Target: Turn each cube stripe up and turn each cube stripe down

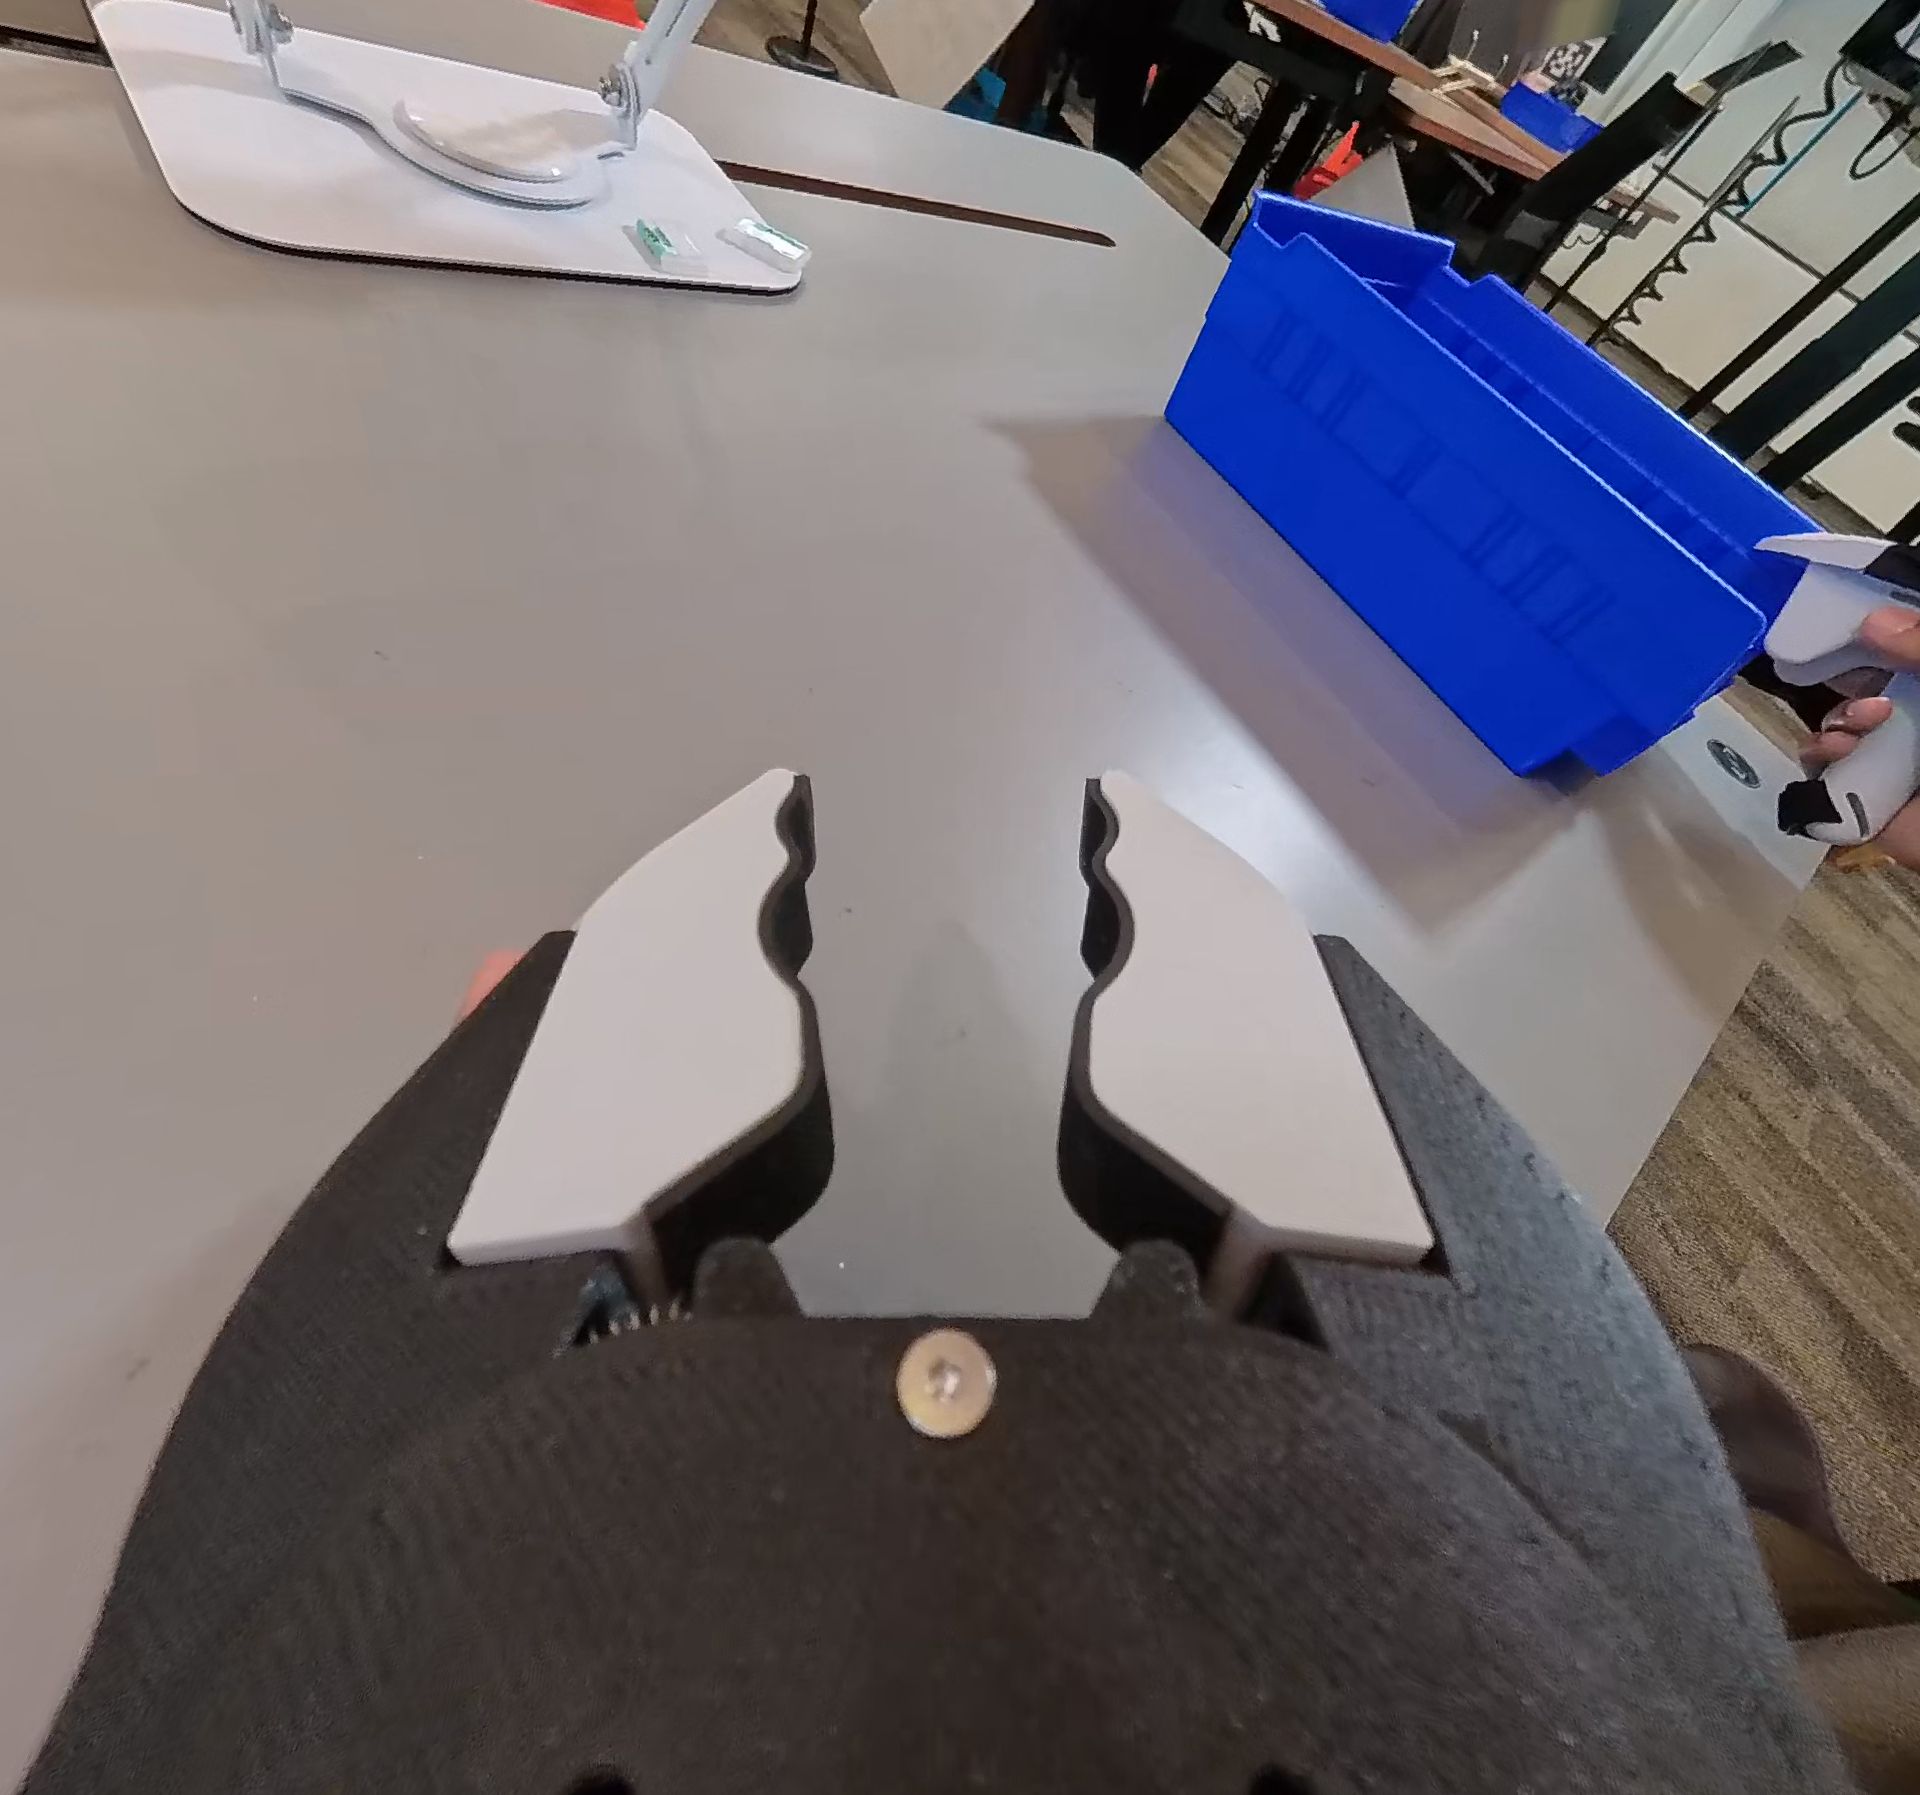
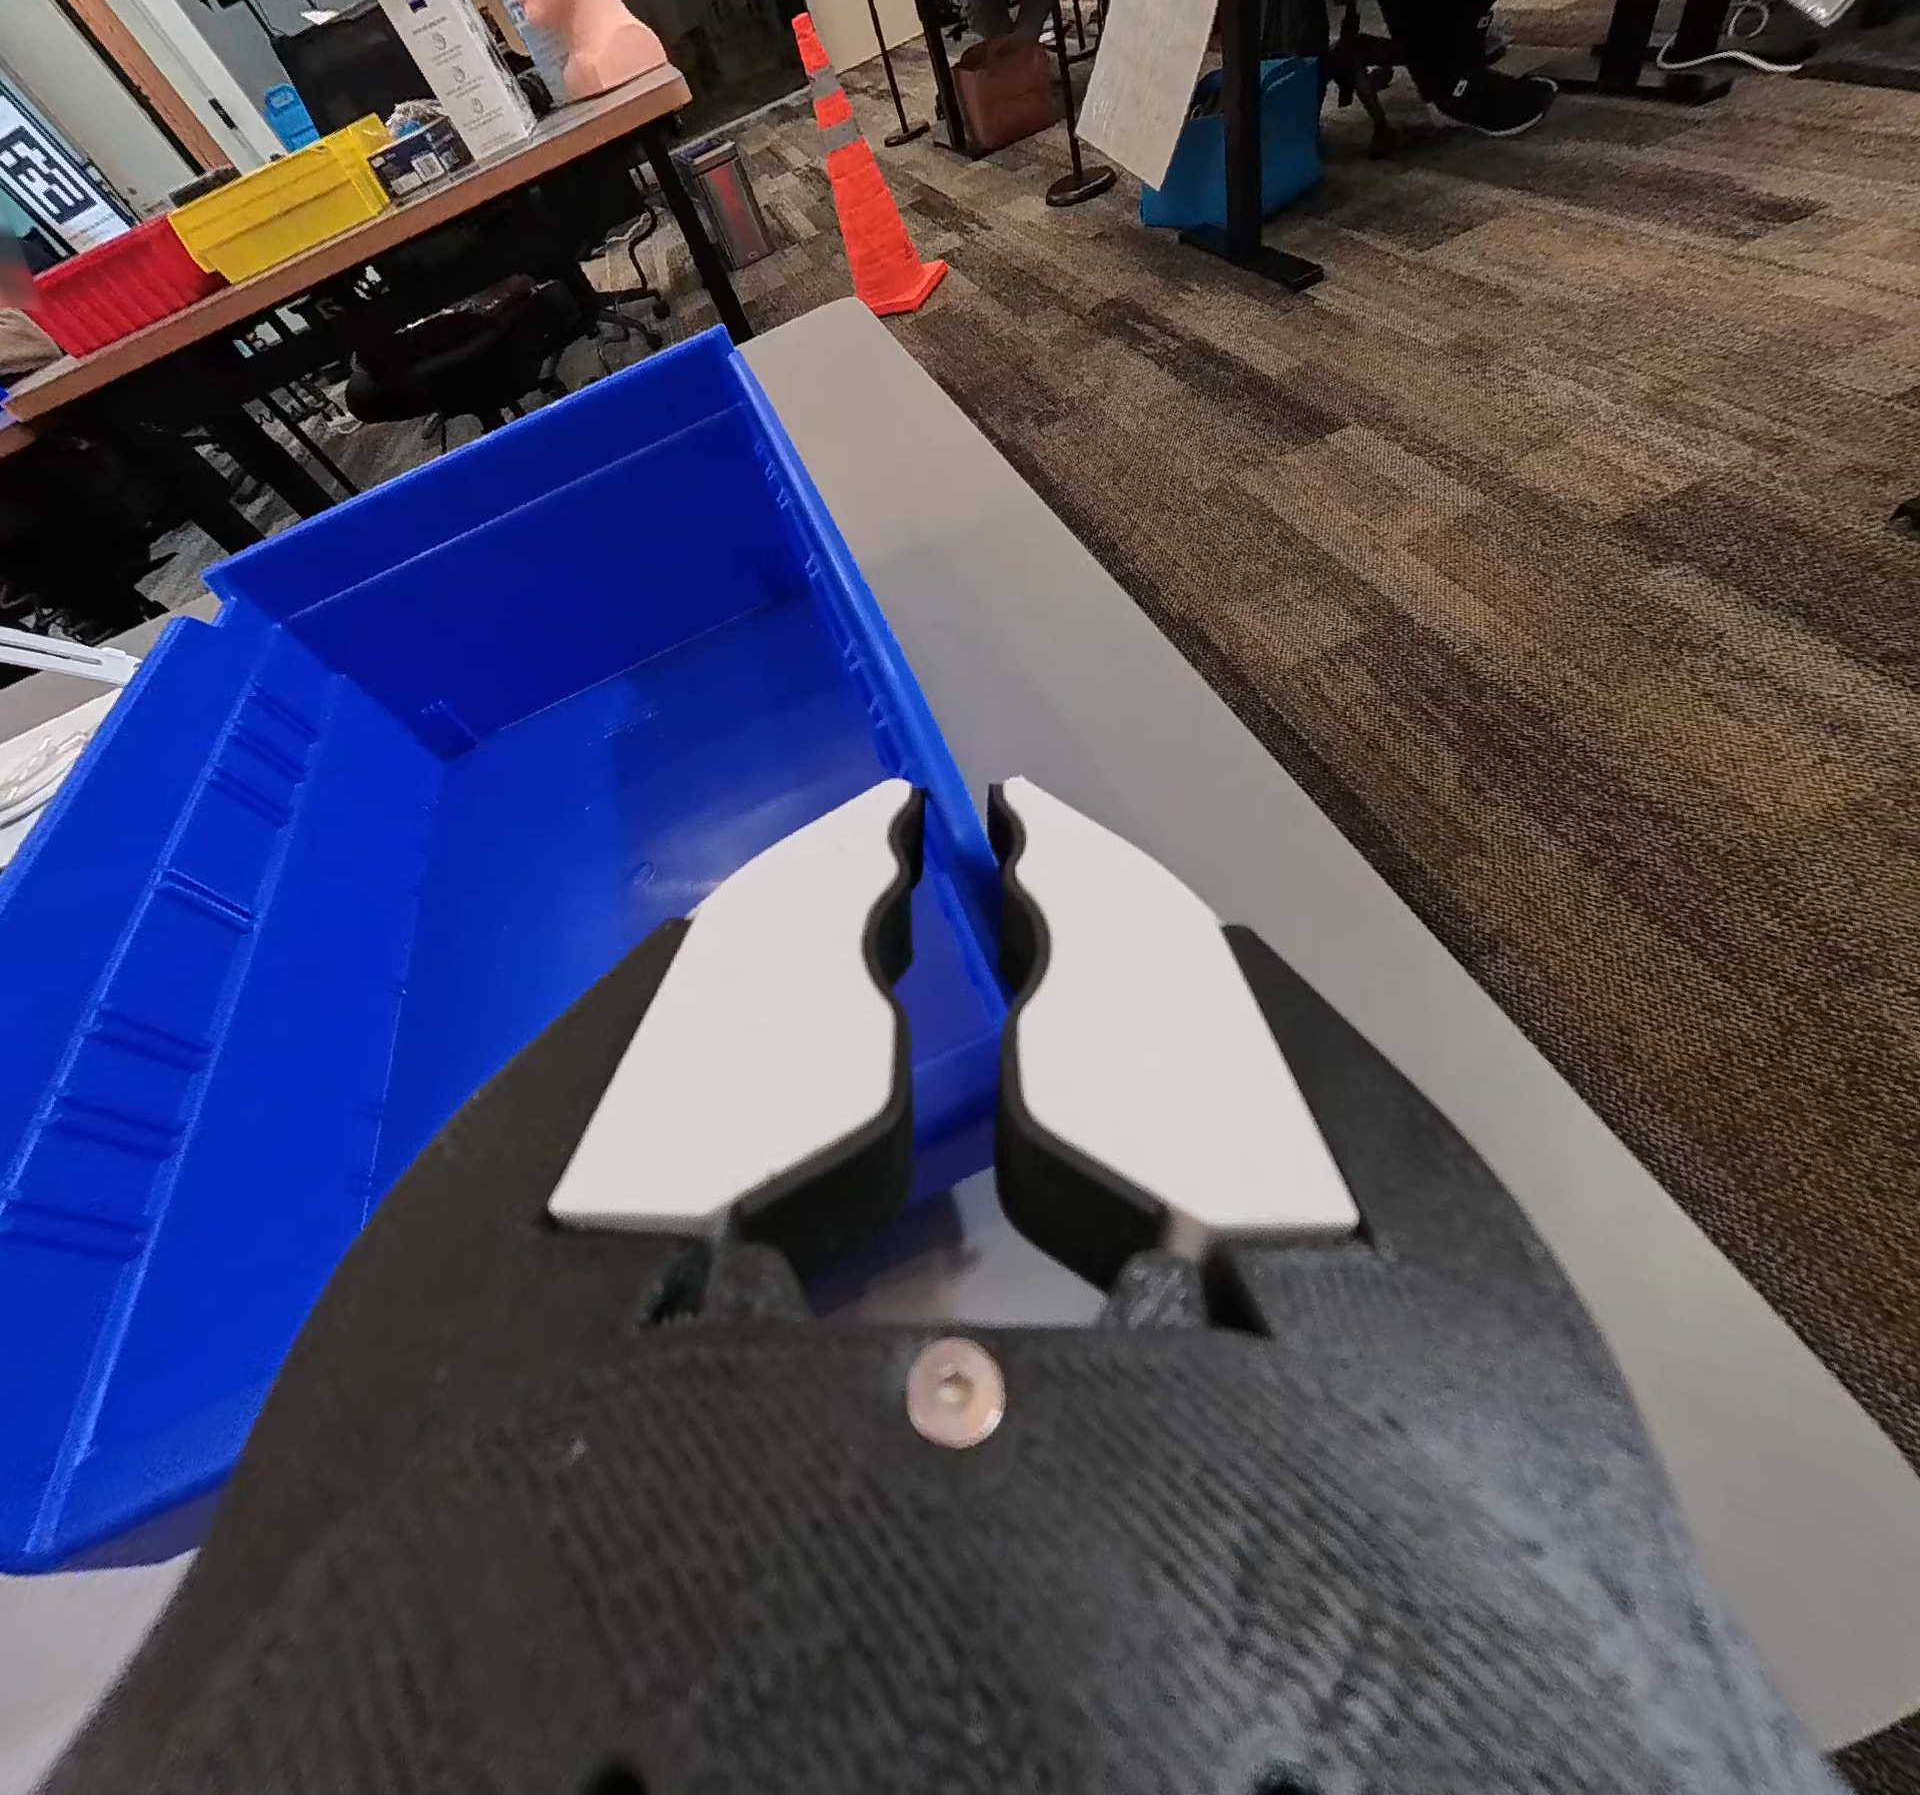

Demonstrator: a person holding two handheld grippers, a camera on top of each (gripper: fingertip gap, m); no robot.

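Blue bin [image 2: 436,810], nothing visible inside

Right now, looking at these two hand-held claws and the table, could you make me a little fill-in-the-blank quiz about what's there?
1. The big plastic bin on the grey table is coloured ____.
2. The right gripper has its fingers astride the bin's ____.
3. The left gripper is open, and between its fingers there is ____.
4. As far as the right wrist view shows, the inside of the bin is ____.

Missing words: blue; side wall; nothing; empty
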